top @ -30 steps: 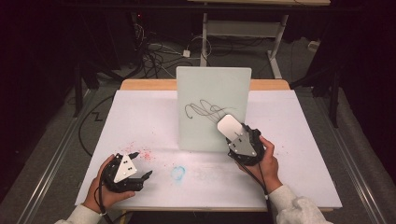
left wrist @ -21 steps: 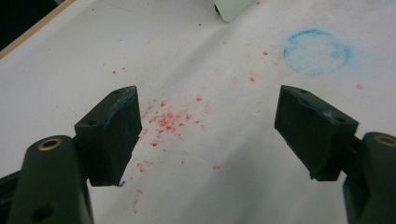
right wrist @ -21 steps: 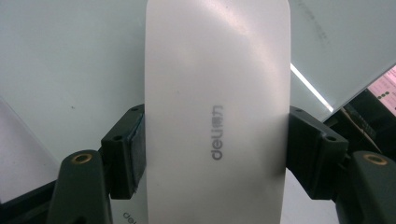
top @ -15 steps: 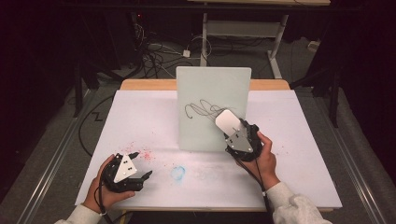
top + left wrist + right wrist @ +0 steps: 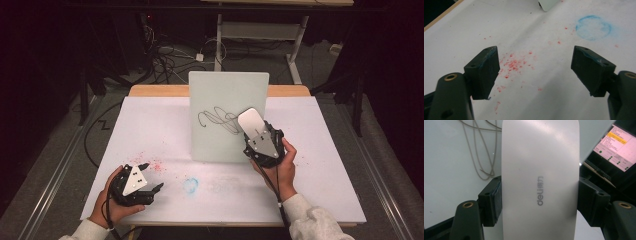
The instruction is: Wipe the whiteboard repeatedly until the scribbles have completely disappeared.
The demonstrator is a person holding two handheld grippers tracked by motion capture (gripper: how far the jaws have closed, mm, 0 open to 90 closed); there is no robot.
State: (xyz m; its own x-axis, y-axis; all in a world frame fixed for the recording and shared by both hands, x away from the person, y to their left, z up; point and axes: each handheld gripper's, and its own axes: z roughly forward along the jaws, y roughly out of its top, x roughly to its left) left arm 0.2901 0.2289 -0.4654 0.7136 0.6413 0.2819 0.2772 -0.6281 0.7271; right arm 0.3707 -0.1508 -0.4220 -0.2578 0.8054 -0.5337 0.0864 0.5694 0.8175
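A small whiteboard [image 5: 220, 105] stands upright at the middle of the table, with a black scribble [image 5: 217, 119] drawn across it. My right gripper [image 5: 256, 134] is shut on a white eraser [image 5: 251, 121], held against the board's right part beside the scribble. In the right gripper view the eraser [image 5: 540, 180] bears a grey logo and sits clamped between both jaws, the scribble lines [image 5: 477, 152] to its left. My left gripper [image 5: 150, 176] rests open near the table's front left, over red specks [image 5: 512, 65], with nothing between its fingers.
White paper [image 5: 150, 130] covers the table. A blue smudge ring [image 5: 190, 184] marks it near the front middle, and it appears again as a blue ring [image 5: 593, 27] in the left gripper view. Cables and table legs lie on the floor behind. A lit screen [image 5: 616, 142] is beyond the board's edge.
My right gripper has carried the eraser up and leftward along the board toward the scribble. The left gripper has stayed put.
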